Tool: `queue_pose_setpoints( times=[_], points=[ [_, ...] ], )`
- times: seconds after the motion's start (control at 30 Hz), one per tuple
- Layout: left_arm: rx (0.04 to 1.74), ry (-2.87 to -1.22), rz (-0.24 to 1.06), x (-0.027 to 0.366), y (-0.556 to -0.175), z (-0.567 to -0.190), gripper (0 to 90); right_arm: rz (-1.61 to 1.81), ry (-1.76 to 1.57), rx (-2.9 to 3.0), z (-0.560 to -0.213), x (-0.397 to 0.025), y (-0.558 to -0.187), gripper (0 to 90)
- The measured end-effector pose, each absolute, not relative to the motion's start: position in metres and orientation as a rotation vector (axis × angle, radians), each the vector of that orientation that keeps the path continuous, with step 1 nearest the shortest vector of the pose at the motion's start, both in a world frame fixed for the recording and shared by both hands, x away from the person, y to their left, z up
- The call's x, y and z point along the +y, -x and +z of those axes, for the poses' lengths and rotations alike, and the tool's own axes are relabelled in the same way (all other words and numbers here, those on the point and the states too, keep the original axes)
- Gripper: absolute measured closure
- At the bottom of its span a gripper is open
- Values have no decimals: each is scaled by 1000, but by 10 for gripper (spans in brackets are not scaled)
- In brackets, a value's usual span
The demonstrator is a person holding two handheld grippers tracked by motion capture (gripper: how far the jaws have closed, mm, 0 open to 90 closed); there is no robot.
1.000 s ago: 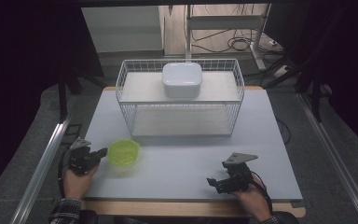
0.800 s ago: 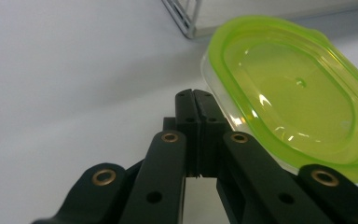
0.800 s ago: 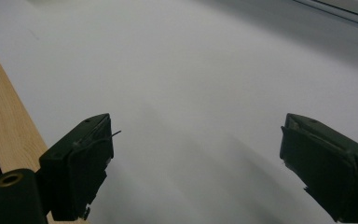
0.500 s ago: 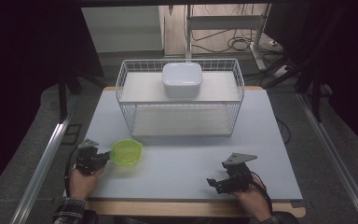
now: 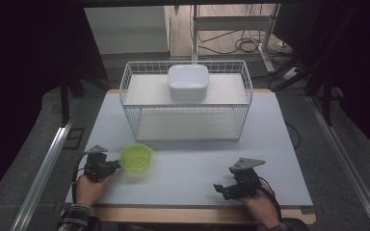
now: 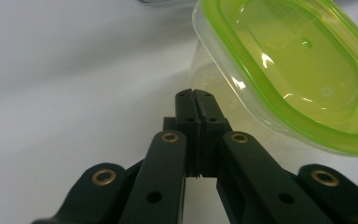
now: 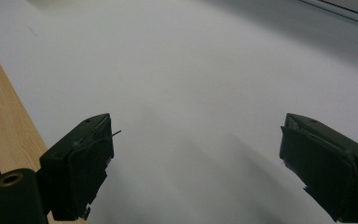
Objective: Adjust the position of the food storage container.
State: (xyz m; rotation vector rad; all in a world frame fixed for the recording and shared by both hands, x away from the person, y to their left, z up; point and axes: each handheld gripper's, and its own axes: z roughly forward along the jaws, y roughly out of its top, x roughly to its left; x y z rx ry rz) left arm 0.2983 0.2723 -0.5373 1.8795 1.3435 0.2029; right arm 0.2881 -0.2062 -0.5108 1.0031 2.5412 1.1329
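Observation:
A clear container with a lime-green lid (image 5: 136,157) sits on the grey table at the front left. My left gripper (image 5: 110,166) lies just left of it, tips at its edge. In the left gripper view the jaws are pressed together with nothing between them (image 6: 196,99), and the container (image 6: 298,74) stands just beyond and to the right of the tips. My right gripper (image 5: 223,188) rests near the front right edge, held by a hand. Its jaws stand wide apart over bare table (image 7: 196,163).
A white wire basket (image 5: 131,107) stands at the back middle of the table, with a white lidded box (image 5: 188,82) on the shelf across its top. The wooden front edge (image 7: 4,121) runs close beside the right gripper. Metal rails flank the table.
My left gripper has moved right up to the green-lidded container, which has shifted slightly right. The right gripper has stayed put.

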Motion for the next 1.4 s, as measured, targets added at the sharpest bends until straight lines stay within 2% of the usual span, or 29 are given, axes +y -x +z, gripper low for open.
queue_pose_setpoints(
  times=[0.63,1.4],
  points=[
    [1209,-1936,142,222,-311,-535,895,1124,-994,2541,-512,-203,-289,100],
    [1009,-2030,55,154,-303,-536,894,1118,-991,2546,-513,-202,-289,100]
  ],
)
